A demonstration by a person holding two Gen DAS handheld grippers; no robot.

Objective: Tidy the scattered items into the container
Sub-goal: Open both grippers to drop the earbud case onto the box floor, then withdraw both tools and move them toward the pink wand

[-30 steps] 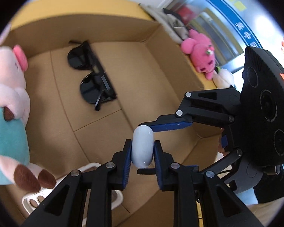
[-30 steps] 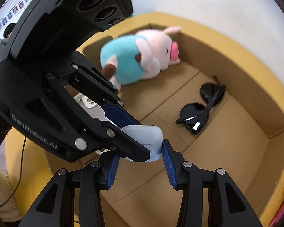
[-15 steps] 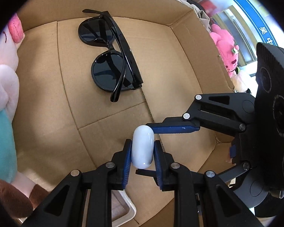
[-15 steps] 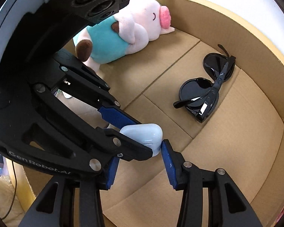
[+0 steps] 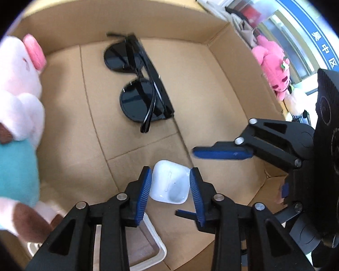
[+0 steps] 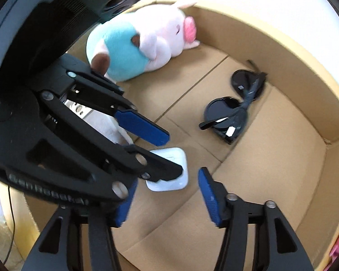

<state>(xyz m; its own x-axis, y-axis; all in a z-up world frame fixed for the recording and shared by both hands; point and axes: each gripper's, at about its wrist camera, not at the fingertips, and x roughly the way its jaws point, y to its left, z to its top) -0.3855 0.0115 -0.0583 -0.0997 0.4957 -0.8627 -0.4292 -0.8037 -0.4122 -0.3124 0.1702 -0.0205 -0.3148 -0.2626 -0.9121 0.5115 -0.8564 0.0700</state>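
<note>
A white earbud case (image 5: 170,183) lies flat on the floor of the cardboard box (image 5: 205,85); it also shows in the right wrist view (image 6: 169,174), partly behind the left gripper's finger. My left gripper (image 5: 170,186) is open above the case, its blue pads apart on either side. My right gripper (image 6: 167,194) is open too, over the box floor near the case. In the left wrist view the right gripper's fingers (image 5: 221,153) reach in from the right.
Black sunglasses (image 5: 140,83) (image 6: 235,110) lie folded on the box floor. A pink and teal plush pig (image 5: 13,113) (image 6: 142,43) lies along the left wall. A white tray (image 5: 147,244) sits under the left gripper. A pink plush (image 5: 275,67) lies outside the box.
Both grippers have opened and let go of the white case. The case has dropped from upright between the pads to flat on the box floor.
</note>
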